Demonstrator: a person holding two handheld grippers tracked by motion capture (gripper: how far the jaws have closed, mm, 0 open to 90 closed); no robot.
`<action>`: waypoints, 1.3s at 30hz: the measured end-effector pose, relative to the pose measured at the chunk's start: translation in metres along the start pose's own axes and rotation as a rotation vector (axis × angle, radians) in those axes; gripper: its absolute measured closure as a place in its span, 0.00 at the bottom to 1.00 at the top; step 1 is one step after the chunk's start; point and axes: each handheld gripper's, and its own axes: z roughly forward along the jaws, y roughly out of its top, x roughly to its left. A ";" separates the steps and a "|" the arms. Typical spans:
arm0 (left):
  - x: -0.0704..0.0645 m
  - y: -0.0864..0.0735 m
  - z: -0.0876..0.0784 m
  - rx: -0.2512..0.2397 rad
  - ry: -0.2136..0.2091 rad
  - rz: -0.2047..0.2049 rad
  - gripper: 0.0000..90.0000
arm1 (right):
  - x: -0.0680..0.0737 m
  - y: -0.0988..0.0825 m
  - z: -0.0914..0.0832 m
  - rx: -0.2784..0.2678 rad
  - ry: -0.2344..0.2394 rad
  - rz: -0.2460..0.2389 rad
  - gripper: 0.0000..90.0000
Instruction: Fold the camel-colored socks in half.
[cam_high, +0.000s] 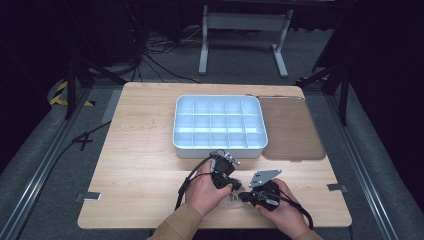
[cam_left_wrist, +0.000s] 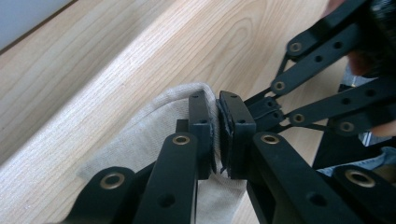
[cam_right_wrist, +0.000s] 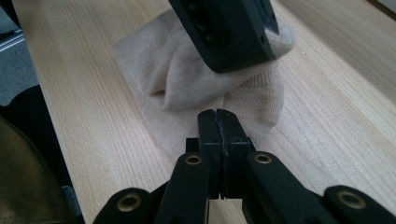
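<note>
High view: two hands low at the near edge of the counter, each with a hand-held gripper, left hand-held gripper and right hand-held gripper tip to tip over a small pale bundle, partly hidden there. Left gripper view: jaws pinched on a fold of a beige sock, cloth squeezed thin between the pads, so gripping the sock at a raised edge. Right gripper view: right hand-held gripper with jaws pressed fully together, tips on the flat knit of the sock; hard to tell whether any cloth sits between the pads or merely under them. Left jaw above, bearing on the bunched upper part.

Sock near the middle of the counter's near edge, partly folded over itself, one layer lifted, the rest flat on the wood. White tray with many empty compartments toward the far edge, well apart from the sock; brown mat just beside the tray on the right side.

Judged from this: folding or rolling under way, roughly at an early-to-middle stage. Done: sock laid out, one edge taken up and doubled over. Left: finishing the fold into a compact bundle, then probably carrying across into a tray compartment, none filled yet.
</note>
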 end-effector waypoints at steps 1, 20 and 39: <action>0.000 0.000 0.000 -0.004 0.001 -0.001 0.93 | 0.001 0.000 0.000 -0.003 -0.008 -0.006 1.00; 0.000 -0.019 -0.058 -0.173 0.054 0.084 0.62 | 0.013 0.028 -0.053 -0.093 -0.115 -0.045 0.94; -0.003 -0.044 -0.009 0.038 0.028 0.200 0.78 | 0.010 0.038 -0.011 -0.073 -0.073 -0.023 0.86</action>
